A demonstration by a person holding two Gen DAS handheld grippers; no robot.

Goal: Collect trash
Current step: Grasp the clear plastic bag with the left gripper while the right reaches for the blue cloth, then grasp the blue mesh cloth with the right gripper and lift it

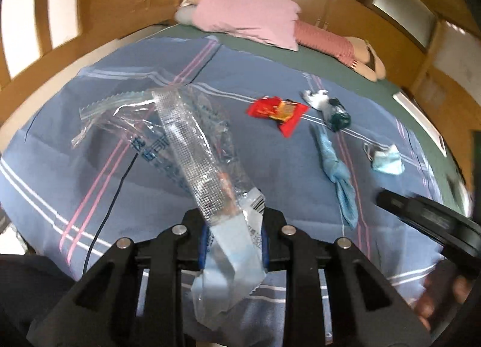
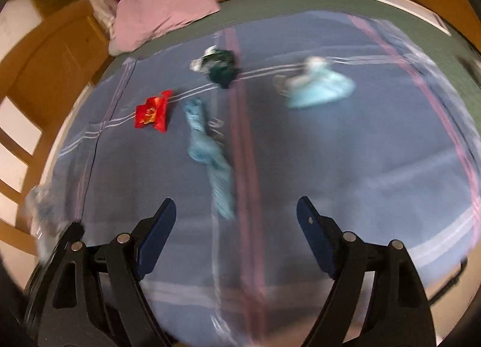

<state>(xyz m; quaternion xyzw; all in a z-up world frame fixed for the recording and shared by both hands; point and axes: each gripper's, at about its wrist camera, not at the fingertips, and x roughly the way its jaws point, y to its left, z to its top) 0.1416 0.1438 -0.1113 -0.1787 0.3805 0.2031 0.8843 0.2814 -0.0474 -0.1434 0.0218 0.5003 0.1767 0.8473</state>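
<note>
the right wrist view is smeared by motion blur, so the things on the bed (image 2: 345,166) have soft edges there and the print on them cannot be read. in the left wrist view the bottom of the clear plastic bag (image 1: 192,136) hangs down behind the black arms of the claw, and the blue letters on it are hard to read. the right claw (image 1: 427,211) shows there only as a dark blurred shape at the right edge, with part of a hand (image 1: 439,296) under it.

the left claw (image 1: 233,226) is clenched on the clear plastic bag; its blue pads press the lower part of the bag, and the rest of the bag stretches away in front and to the left of the claw, above the blue striped sheet.

the right claw (image 2: 236,211) is released, its jaws stand wide apart with nothing between them. just in front of it lies a twisted light blue rag (image 2: 207,148). further ahead and to the left is a red snack wrapper (image 2: 151,112), ahead is a dark green and white crumpled piece (image 2: 221,67), and ahead to the right a light blue face mask (image 2: 318,85). all lie on the bed, apart from each other.
</note>
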